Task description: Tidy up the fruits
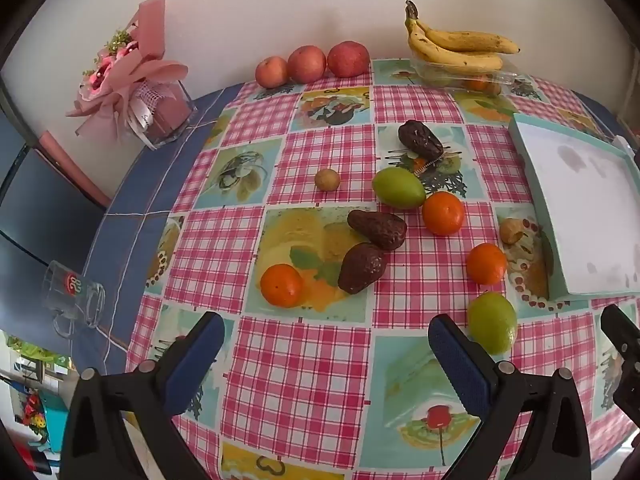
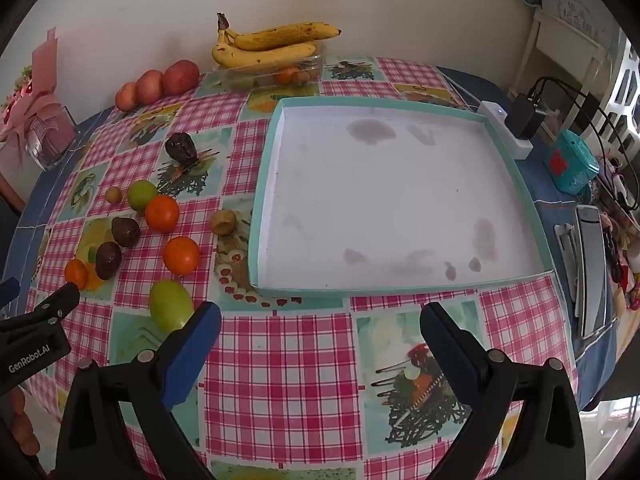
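On the table [image 2: 280,360], a shallow tray [image 2: 256,208] to the right, loose fruit scattered to its left. Nearest the front edge, a lime [image 2: 171,305]; behind it, an orange [image 2: 181,255], then another orange [image 2: 162,213] touching a second lime [image 2: 141,195]. Further left, two avocados [image 1: 370,248] touching each other, with a third orange [image 1: 281,285] just beside the nearer one. A third avocado [image 2: 181,147] farther back. Along the back wall, three apples [image 1: 312,65] in a row at left, bananas [image 1: 456,46] resting on a container [image 2: 272,74] behind the tray.
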`<act>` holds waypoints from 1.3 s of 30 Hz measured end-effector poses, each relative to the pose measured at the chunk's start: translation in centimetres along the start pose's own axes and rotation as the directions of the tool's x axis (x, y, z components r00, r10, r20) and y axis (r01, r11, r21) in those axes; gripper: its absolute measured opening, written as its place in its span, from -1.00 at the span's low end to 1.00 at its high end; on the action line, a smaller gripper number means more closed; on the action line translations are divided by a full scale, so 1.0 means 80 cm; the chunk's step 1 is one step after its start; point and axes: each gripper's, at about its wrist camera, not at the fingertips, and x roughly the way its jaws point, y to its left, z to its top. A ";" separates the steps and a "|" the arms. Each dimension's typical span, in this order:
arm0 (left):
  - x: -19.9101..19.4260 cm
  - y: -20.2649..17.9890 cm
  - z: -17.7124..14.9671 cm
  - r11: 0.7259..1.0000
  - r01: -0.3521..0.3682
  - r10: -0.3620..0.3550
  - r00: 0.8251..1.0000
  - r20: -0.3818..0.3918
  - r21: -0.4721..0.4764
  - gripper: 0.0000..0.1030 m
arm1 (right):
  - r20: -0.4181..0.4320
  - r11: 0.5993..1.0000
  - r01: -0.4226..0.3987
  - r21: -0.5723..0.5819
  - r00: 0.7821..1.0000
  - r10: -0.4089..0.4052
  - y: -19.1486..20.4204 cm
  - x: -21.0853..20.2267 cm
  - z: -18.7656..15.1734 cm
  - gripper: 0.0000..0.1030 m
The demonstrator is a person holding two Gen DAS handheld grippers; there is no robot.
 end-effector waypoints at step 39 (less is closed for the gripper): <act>-0.002 -0.004 -0.002 1.000 -0.025 0.025 1.000 0.005 0.007 1.00 | -0.003 1.000 -0.008 0.004 1.000 0.008 0.000 0.000 0.000 0.94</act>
